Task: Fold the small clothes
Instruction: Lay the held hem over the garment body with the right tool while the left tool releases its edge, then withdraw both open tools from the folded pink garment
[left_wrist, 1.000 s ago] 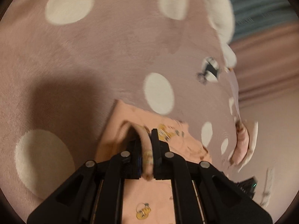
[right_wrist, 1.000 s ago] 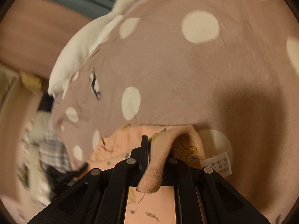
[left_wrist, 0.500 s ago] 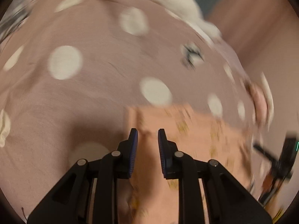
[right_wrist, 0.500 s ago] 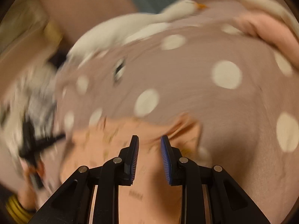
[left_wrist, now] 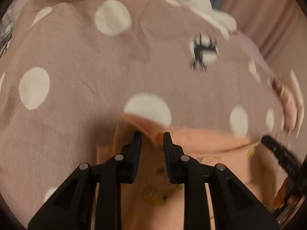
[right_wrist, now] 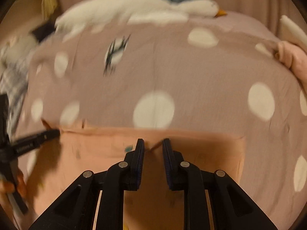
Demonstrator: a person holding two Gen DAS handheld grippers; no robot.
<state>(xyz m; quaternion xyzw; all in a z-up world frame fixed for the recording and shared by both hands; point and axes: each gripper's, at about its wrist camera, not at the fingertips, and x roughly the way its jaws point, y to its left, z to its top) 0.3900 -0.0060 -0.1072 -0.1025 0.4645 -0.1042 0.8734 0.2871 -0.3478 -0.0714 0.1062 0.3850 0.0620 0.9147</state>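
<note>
A small peach garment [left_wrist: 207, 143] with yellow cartoon prints lies flat on the pink polka-dot bedspread [left_wrist: 80, 72]. My left gripper [left_wrist: 151, 138] is open, above its upper left corner, where the cloth is slightly lifted. In the right wrist view the garment [right_wrist: 201, 149] spreads wide below my right gripper [right_wrist: 153, 143], which is open over its top edge. The right gripper's tip shows at the right of the left wrist view [left_wrist: 278, 151]; the left gripper's tip shows at the left of the right wrist view [right_wrist: 32, 141].
A white plush goose [right_wrist: 134, 9] lies along the far edge of the bed. A folded pink garment [right_wrist: 293, 59] sits at the right edge of the bed. A plaid cloth [right_wrist: 13, 82] is at the left. A curtain [left_wrist: 268, 9] hangs behind.
Both grippers were shut on folds of the peach garment a second ago. They have let go, opened and pulled back, and the garment now lies flat.
</note>
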